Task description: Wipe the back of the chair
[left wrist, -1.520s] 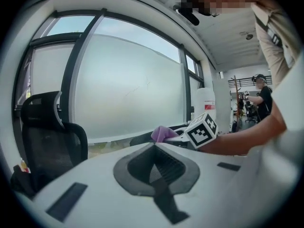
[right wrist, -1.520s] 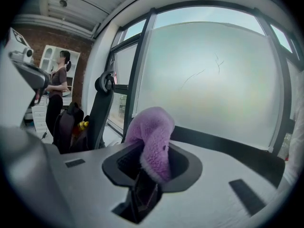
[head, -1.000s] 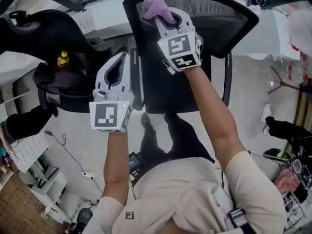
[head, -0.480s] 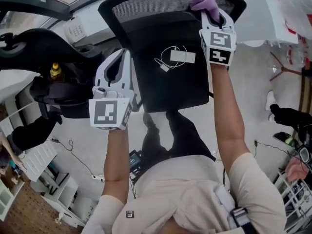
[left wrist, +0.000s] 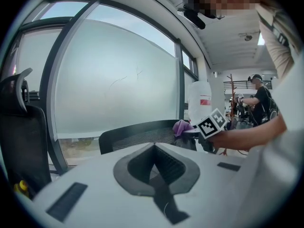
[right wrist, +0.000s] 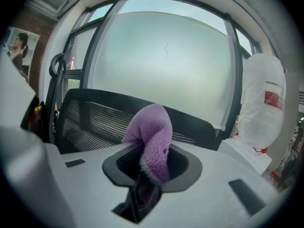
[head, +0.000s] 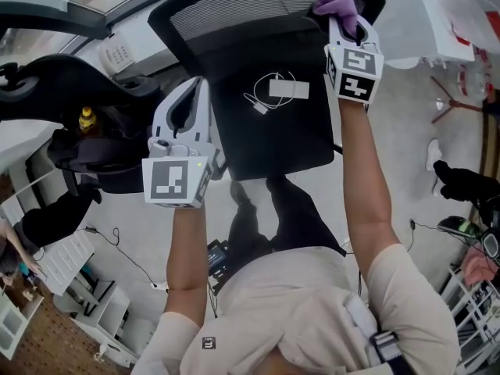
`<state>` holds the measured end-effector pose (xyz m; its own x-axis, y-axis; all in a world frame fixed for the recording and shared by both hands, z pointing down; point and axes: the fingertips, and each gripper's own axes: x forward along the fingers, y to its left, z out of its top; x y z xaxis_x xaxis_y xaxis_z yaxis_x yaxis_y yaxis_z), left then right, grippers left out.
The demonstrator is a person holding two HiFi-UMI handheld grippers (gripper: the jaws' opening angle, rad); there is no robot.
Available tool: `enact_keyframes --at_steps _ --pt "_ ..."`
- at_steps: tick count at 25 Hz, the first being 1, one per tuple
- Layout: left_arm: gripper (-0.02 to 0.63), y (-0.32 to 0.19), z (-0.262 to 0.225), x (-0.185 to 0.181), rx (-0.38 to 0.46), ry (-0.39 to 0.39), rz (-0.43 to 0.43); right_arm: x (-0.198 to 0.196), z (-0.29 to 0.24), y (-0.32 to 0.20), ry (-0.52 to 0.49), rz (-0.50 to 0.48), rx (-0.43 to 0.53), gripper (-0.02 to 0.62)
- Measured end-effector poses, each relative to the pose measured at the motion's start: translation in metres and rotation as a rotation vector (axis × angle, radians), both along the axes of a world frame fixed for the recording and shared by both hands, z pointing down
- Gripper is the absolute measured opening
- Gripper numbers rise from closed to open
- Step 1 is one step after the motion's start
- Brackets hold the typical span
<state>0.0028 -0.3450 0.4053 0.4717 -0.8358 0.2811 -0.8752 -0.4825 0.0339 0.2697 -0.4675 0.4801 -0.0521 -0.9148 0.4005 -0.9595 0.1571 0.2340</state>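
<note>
The black mesh chair back (head: 234, 14) runs across the top of the head view, above its black seat (head: 273, 143). My right gripper (head: 346, 23) is shut on a purple cloth (head: 337, 1), which rests against the right end of the back's top edge. In the right gripper view the purple cloth (right wrist: 154, 139) sticks up from the right gripper (right wrist: 147, 175), with the chair back (right wrist: 95, 118) just beyond. My left gripper (head: 194, 88) hangs shut and empty beside the seat's left edge. From the left gripper (left wrist: 154, 163) view, the chair back (left wrist: 137, 137) and cloth (left wrist: 181, 126) lie ahead.
A white charger with its cable (head: 287, 90) lies on the seat. A second black chair (head: 47, 76) and a yellow-capped bottle (head: 86, 119) stand to the left. A white bag (right wrist: 263, 103) is at the right. A frosted window (right wrist: 166, 56) is behind the chair.
My right gripper has carried the cloth along the top of the chair back, from its left part to its right end. The left gripper has stayed where it was.
</note>
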Motion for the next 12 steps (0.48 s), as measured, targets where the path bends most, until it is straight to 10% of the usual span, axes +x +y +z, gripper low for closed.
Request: enact_keyframes --at_steps 12 --pt "0.006 0.022 0.015 -0.077 0.015 0.011 -0.104 -0.256 0.008 0.002 -0.040 -0.451 -0.002 0.086"
